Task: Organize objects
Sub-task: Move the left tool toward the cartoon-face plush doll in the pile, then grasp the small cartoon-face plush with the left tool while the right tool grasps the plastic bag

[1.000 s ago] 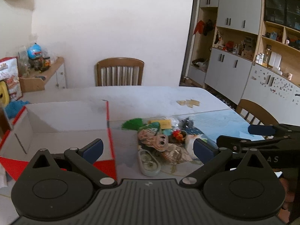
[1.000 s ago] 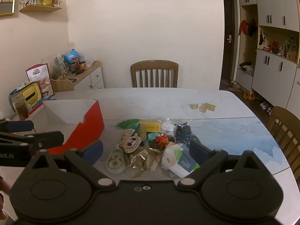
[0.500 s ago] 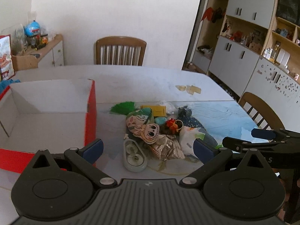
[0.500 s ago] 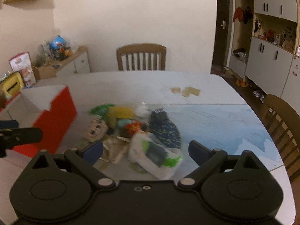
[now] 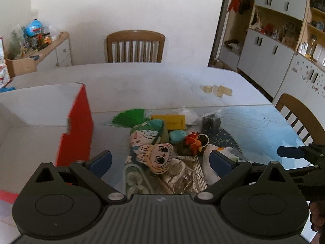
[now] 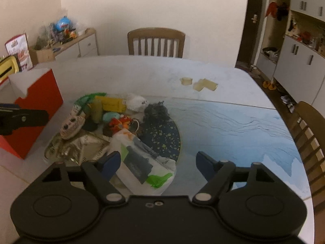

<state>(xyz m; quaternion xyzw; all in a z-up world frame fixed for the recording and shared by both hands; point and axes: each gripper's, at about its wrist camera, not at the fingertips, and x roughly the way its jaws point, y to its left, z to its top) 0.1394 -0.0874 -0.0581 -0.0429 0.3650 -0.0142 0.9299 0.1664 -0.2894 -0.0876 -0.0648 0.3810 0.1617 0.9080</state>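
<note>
Now the right gripper (image 6: 156, 163) has been narrowing over the white packet (image 6: 145, 166), left gripper (image 5: 160, 160) open, both empty.

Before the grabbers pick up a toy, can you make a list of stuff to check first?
1. Right gripper open: ok. Its jaws have just been closing but stand apart, pads pressing nothing.
2. Something in front of it: ok. The white packet lies between its fingers.
3. Left gripper open: ok, jaws wide, holding nothing.
4. Its target in front: ok. The cartoon-face plush lies between the fingers.
5. Red box ready: ok, open top, inside looks bare where visible.
6. Packet free of the pile: cannot tell; it leans on the dark speckled pouch.
</note>
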